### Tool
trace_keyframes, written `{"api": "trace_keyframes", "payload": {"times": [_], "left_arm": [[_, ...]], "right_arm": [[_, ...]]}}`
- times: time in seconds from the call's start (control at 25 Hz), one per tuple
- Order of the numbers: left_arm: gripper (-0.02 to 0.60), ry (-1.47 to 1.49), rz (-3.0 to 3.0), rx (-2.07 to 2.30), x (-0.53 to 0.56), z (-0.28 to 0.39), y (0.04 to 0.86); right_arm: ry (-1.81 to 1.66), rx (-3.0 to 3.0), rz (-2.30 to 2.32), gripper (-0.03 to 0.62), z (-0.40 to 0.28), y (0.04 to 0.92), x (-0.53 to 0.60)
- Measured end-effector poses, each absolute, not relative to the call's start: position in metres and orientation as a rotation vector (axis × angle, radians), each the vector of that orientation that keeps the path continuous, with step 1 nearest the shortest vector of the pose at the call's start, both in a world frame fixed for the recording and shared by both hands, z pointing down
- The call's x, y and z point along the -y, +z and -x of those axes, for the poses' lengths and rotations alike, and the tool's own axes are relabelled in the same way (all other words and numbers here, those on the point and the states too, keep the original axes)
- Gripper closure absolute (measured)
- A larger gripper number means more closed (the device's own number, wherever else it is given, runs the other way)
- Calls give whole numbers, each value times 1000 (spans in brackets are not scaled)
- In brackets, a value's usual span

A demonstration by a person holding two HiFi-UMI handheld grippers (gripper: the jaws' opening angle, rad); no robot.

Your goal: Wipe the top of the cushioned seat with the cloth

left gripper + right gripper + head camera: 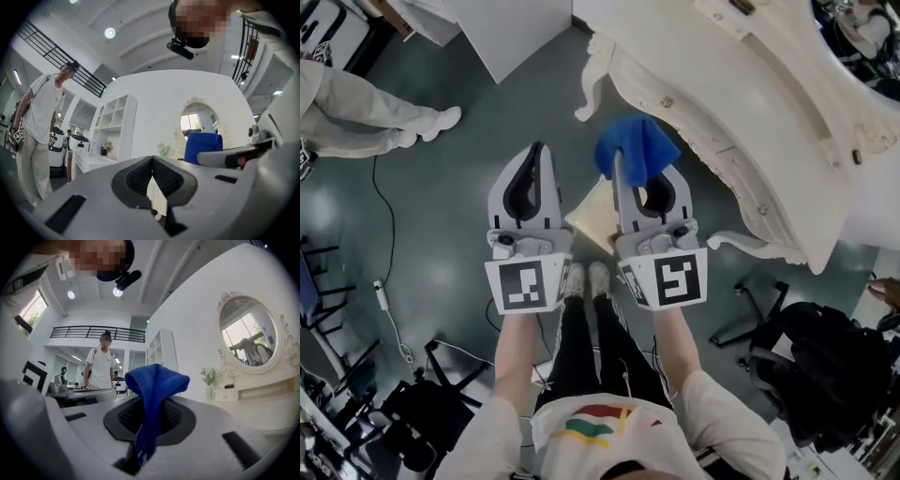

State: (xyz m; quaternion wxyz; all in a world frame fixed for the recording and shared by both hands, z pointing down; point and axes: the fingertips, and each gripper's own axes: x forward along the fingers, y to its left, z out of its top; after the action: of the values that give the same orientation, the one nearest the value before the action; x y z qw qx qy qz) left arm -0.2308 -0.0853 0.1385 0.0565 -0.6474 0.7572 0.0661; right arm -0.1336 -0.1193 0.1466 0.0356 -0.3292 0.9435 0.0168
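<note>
A blue cloth [636, 148] is bunched in my right gripper [621, 167], whose jaws are shut on it; in the right gripper view the blue cloth [152, 394] rises out of the closed pads and folds over. My left gripper [536, 155] is beside it, shut and holding nothing, its pads meeting [152, 164]. The left gripper view also catches the blue cloth [202, 143] to the right. Below and between both grippers shows a cream corner of the cushioned seat [591, 216], mostly hidden by them. Both grippers are held well above it.
An ornate white dressing table [741, 122] curves across the upper right, with its round mirror [248, 333]. A person in light trousers [366, 117] stands at the upper left. Cables [389, 309] and black chair bases [750, 323] lie on the floor near my feet.
</note>
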Motion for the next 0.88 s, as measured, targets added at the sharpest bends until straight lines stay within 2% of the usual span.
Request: {"api": "trace_keyframes", "payload": {"times": [0.32,0.6,0.88], "left_arm": [[578,199,2101,-2272,117,227,276],[577,336,2307,-2331,120,218,370],[577,120,2309,-2321,113,191,431]], "right_arm": [[-131,-2963,1135,559,122,303,143],[-242,-3002,1169,559,114,388,135],[-354,-3066,1181,559,103,449,117]]}}
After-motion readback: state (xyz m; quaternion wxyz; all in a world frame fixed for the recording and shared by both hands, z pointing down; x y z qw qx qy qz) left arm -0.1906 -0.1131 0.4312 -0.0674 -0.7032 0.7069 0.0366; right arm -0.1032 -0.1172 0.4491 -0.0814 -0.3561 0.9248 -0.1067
